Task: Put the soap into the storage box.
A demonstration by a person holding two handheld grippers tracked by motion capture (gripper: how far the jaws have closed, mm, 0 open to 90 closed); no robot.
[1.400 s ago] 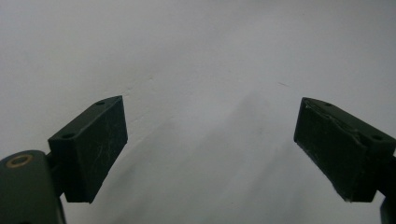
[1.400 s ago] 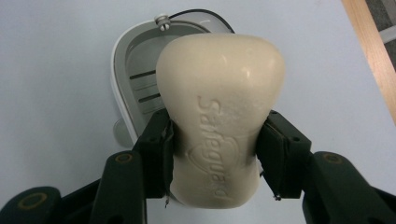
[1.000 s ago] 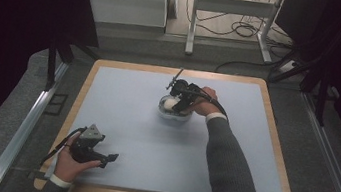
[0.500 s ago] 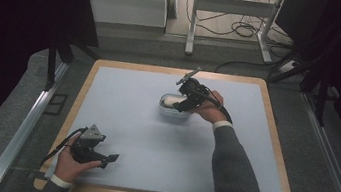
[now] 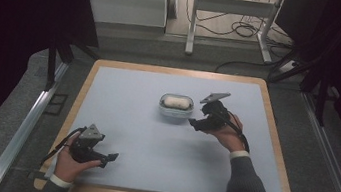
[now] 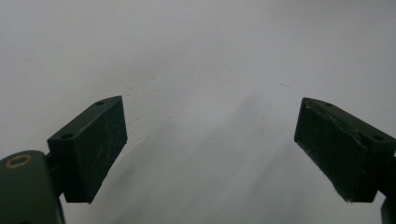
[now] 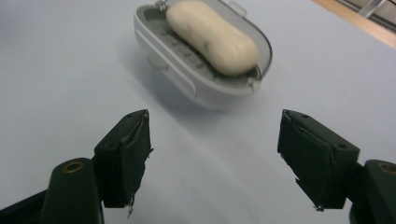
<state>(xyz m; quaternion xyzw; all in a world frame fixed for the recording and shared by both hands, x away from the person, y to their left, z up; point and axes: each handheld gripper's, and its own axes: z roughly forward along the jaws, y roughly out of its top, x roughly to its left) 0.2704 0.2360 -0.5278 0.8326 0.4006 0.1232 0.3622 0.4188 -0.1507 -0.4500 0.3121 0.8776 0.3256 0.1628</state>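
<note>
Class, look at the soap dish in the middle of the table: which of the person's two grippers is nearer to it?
The right. The right gripper sits just beside the soap dish, apart from it, fingers open. The left gripper rests far off at the table's near left corner.

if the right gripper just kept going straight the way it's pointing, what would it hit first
Probably the grey soap dish holding the cream soap bar. The open right gripper points at its near wall, with bare table mat between.

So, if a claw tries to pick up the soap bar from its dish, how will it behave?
The soap bar looks smooth and rounded, so it may slip between flat pads. It seems stiff, not floppy. It lies loose in the shallow soap dish, so a push may slide or rock it.
</note>
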